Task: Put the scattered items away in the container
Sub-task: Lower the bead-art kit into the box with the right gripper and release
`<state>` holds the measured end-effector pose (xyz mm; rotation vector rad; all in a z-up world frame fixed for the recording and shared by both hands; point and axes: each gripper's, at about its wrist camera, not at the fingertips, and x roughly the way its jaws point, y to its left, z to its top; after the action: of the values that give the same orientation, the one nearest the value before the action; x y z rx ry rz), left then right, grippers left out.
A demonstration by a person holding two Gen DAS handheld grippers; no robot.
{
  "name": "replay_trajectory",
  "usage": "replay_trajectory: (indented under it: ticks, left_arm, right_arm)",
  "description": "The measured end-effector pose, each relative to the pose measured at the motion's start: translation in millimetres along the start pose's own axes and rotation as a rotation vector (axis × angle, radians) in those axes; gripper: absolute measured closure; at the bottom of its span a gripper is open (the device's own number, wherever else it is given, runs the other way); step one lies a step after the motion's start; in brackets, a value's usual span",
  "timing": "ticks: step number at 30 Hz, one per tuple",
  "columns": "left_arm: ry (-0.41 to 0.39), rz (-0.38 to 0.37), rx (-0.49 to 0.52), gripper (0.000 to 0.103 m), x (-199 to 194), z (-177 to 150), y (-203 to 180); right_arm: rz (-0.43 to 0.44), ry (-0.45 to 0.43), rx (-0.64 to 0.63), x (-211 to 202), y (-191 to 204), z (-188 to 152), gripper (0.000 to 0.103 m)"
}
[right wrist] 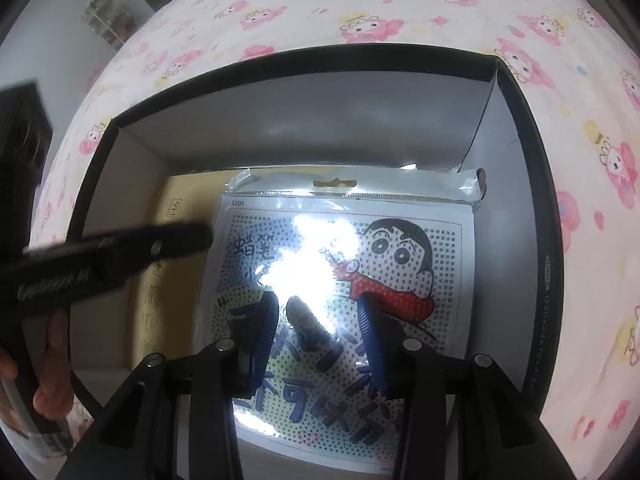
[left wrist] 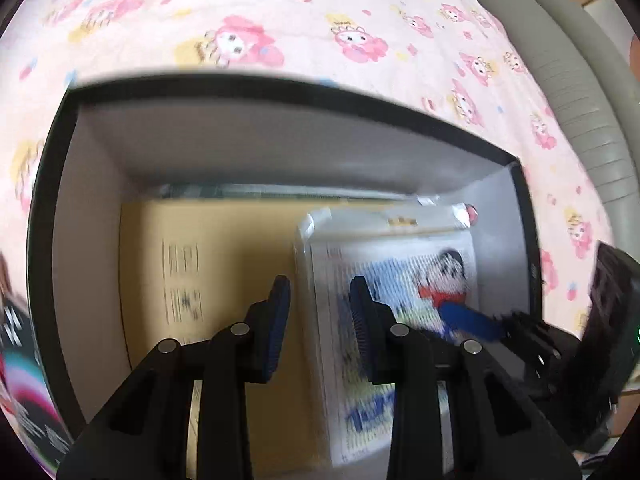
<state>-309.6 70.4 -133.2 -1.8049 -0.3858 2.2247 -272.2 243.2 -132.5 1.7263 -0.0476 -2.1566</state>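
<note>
Left wrist view: the box point(left wrist: 80, 208) stands open on the pink patterned sheet point(left wrist: 320, 20), its black rim ringing grey inner walls. On its floor lie a yellow booklet point(left wrist: 224, 264) to the left and a clear bag with a cartoon craft sheet point(left wrist: 400, 264) to the right, the bag's right edge close against the right wall. The bag overlaps the booklet's right part. A bare strip of grey floor shows along the left wall. The left gripper point(left wrist: 320, 300) points steeply down into the box, above the bag's left edge; its blue pads stand a little apart with nothing pinched between them. The right gripper's point(left wrist: 472, 320) blue finger and black frame come in low from the right, over the bag. The view is blurred.

Right wrist view: the box point(right wrist: 536, 240) fills the middle, with sheet point(right wrist: 360, 8) all around its rim. The bag point(right wrist: 432, 240) lies flat, its top seam near the far wall, and glare whitens its middle. The right gripper point(right wrist: 320, 312) hangs steeply over the bag, pads parted, gripping nothing. The left gripper's point(right wrist: 120, 256) black body crosses from the left above the booklet point(right wrist: 176, 208), with a hand point(right wrist: 52, 364) under it at the left edge.
</note>
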Motion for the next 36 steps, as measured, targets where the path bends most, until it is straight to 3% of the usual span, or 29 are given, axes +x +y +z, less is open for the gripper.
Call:
replay_trajectory:
  ticks: [4,9,13,15,18,22,25,28,30,31,32,33,36]
  left_arm:
    - [0.006,0.0,0.012,0.073,20.2,11.3,5.3]
    - [0.031,0.034,0.048,0.073,24.7,8.8,3.1]
    - [0.063,0.015,0.046,0.073,22.9,0.9,6.4]
    - [0.064,0.013,0.058,0.073,25.1,-2.7,3.6]
    - [0.057,-0.015,0.05,0.073,16.4,-8.2,8.8]
    - [-0.01,-0.06,0.048,0.073,-14.0,-20.4,17.0]
    - [0.001,-0.092,0.074,0.073,-21.7,-36.6,18.6]
    - [0.061,-0.174,0.062,0.073,-10.2,-48.6,20.6]
    - [0.083,-0.187,0.073,0.074,-5.0,-52.9,19.5]
    - [0.078,-0.19,0.071,0.076,-5.9,-54.2,19.8]
    - [0.085,-0.195,0.066,0.086,-6.3,-55.3,20.6]
    - [0.096,-0.21,0.06,0.09,-5.1,-56.0,20.9]
    - [0.134,-0.246,0.064,0.09,-0.4,-59.7,21.3]
  right_arm:
    - [0.028,-0.006,0.011,-3.8,-2.3,0.0,0.065]
    - [-0.007,-0.113,-0.054,-18.9,4.8,3.9,0.065]
    - [0.006,-0.011,0.008,-3.7,-5.5,7.4,0.065]
    - [0.011,-0.002,-0.002,-7.1,-4.2,3.9,0.065]
    - [0.096,0.016,0.029,-15.0,-8.4,-8.4,0.065]
    - [-0.001,-0.155,-0.014,-59.4,-3.1,-19.3,0.066]
    - [-0.092,-0.256,-0.053,-82.1,1.8,-21.6,0.066]
    - [-0.032,-0.182,-0.026,-69.4,-2.4,-17.6,0.066]
    - [0.008,-0.133,-0.026,-58.8,-3.3,-14.0,0.066]
    - [0.025,-0.105,-0.03,-55.7,-5.3,-13.9,0.066]
    - [0.039,-0.084,-0.033,-48.1,-1.6,-15.2,0.066]
    - [0.055,-0.062,-0.039,-36.5,2.1,-14.2,0.066]
    - [0.093,0.01,-0.058,-18.0,5.6,-13.7,0.066]
